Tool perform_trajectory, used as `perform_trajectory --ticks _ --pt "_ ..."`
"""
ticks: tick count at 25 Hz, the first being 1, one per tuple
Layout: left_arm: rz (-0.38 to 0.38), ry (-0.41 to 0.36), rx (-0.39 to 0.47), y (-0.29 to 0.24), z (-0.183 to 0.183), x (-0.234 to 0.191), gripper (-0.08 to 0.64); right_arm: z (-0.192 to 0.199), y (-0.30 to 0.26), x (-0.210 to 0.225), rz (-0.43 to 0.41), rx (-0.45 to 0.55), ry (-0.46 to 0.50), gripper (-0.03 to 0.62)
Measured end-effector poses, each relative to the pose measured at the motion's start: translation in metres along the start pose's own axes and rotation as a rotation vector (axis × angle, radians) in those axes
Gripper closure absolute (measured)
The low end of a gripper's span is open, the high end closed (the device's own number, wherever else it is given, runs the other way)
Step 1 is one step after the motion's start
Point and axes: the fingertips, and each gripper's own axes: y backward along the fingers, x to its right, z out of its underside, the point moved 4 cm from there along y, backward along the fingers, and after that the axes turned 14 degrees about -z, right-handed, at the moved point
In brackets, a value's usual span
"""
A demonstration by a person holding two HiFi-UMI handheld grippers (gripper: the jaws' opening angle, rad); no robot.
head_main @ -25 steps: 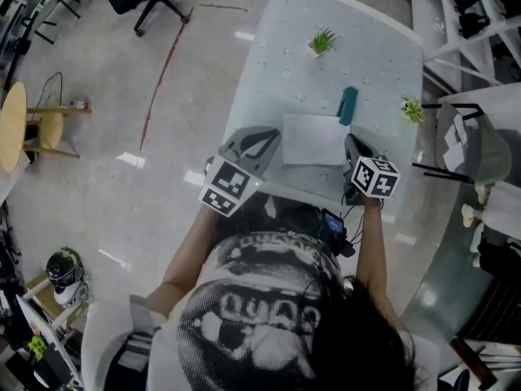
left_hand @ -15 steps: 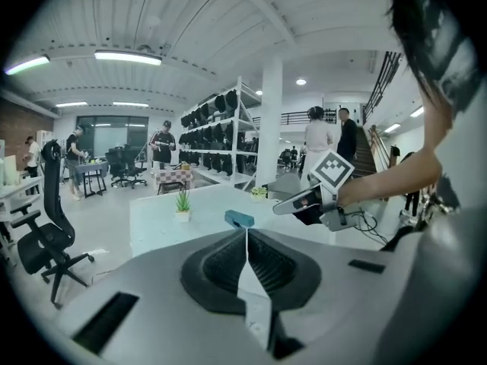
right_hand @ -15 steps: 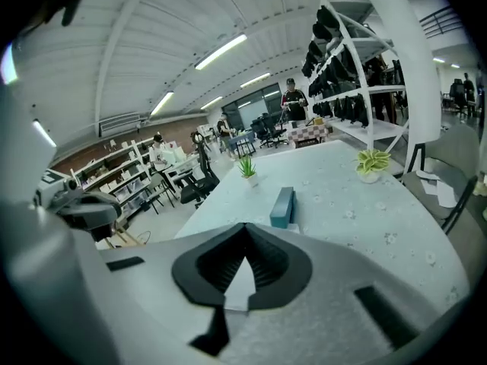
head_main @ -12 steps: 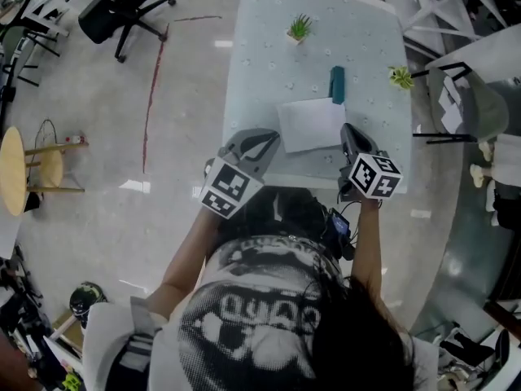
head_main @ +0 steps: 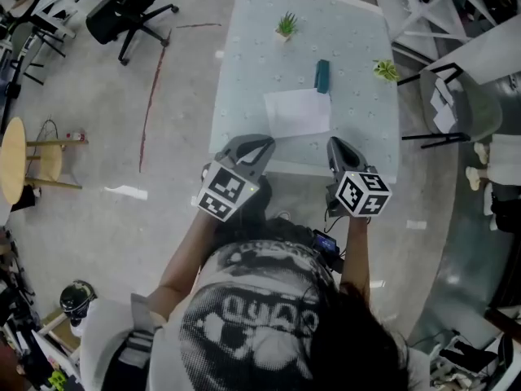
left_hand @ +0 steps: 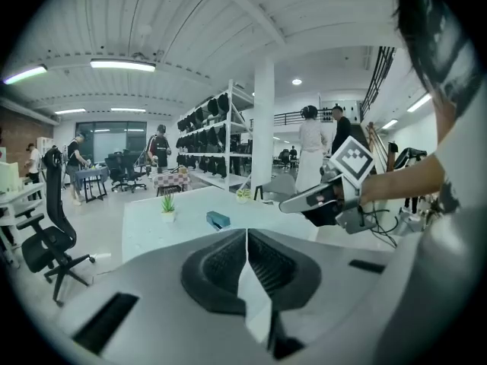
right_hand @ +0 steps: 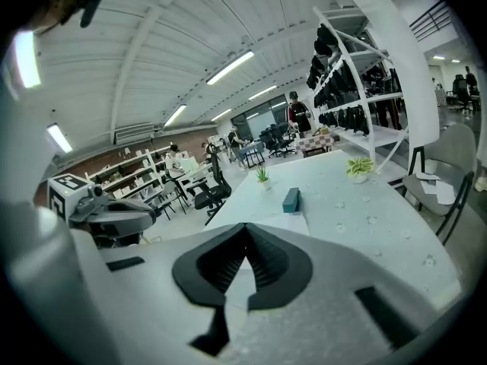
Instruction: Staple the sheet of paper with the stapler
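Paper (head_main: 298, 112) lies flat on desk (head_main: 252, 55), close to the near edge and roughly mid-width. Stapler (head_main: 322, 75) sits on the desk just past the paper's far right corner, long axis pointing away from the person. Touching the paper or a hair apart: can't tell.

Left tool (head_main: 259, 143): closed. In the left gripper view its jaws meet tip to tip with nothing between them. It hangs over the desk's near left corner, aimed toward the far end, just left of the paper.

Right tool (head_main: 334, 144): closed as well. In the right gripper view the jaws are pressed together and empty. It hangs over the near edge, just right of the paper, aimed the same way.

Neither tool is on the paper or the stapler, and both gripper views look down on the desk from above it. The paper lies between the two tools' lines, and the stapler is well beyond both tips.

Other items on the desk:
- plant (head_main: 286, 25) at the far end
- second plant (head_main: 385, 70) by the right edge, right of the stapler

Off the desk:
- black office chair (head_main: 130, 10) on the floor, far left
- grey chair (head_main: 456, 108) beside the desk's right side
- round wooden stool (head_main: 12, 149) at the left frame edge

The left gripper view shows shelving (left_hand: 217, 139) and people (left_hand: 310, 147) standing in the background.
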Motion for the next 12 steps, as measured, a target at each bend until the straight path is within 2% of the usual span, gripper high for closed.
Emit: perform_trajectory --ticks 7,12 --pt "-0.049 0.015 0.014 0.045 0.003 0.076 0.555 0.036 0.064 -0.027 -0.081 0.016 0.022 0.597" --pt "-0.106 0.023 0.023 0.079 0.010 0.109 0.555 0.055 0.100 -0.045 -0.125 0.022 0.056 0.597"
